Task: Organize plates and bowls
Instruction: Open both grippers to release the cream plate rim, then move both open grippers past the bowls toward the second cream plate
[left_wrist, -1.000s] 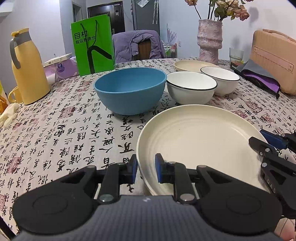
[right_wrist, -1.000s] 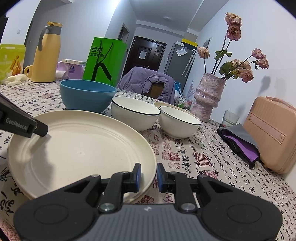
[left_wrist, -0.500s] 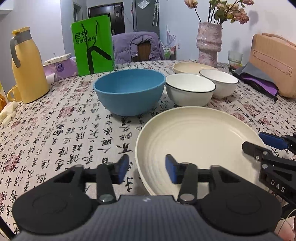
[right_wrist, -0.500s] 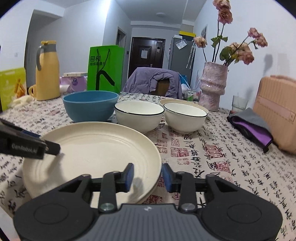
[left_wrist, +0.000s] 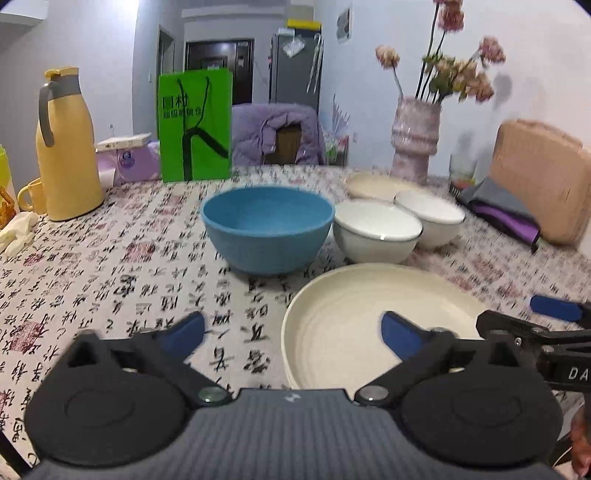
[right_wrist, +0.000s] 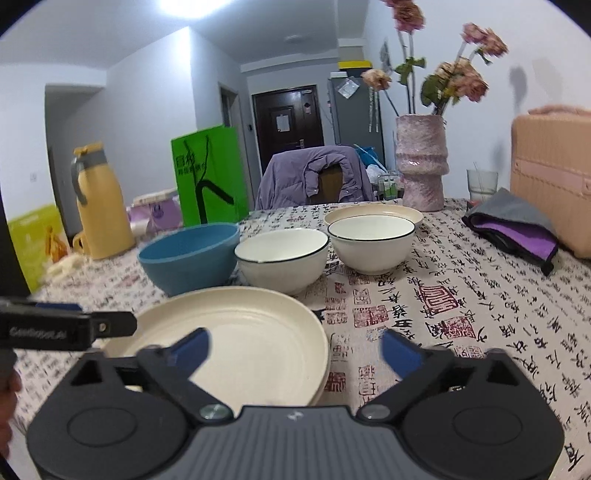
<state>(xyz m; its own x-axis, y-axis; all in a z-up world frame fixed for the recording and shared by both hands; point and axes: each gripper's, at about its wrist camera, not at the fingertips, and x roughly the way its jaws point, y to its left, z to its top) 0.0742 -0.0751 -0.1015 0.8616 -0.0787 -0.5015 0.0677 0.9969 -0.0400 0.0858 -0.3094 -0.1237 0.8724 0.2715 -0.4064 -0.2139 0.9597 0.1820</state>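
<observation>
Plates lie stacked at the near edge of the calligraphy-print tablecloth (right_wrist: 461, 291), the top cream plate (left_wrist: 354, 321) with another rim showing just under it. The left gripper (left_wrist: 291, 332) is opening, its jaws wide to either side of the plate's left rim without pressing on it. The right gripper (right_wrist: 295, 347) is opening too, jaws spread astride the plate's right rim, pads clear of it. Behind the stack stand a blue bowl (left_wrist: 267, 229) and two black-rimmed white bowls (right_wrist: 282, 258) (right_wrist: 371, 242) in a row, with a smaller cream plate (right_wrist: 373, 212) behind them, near the pink vase (right_wrist: 421, 162).
</observation>
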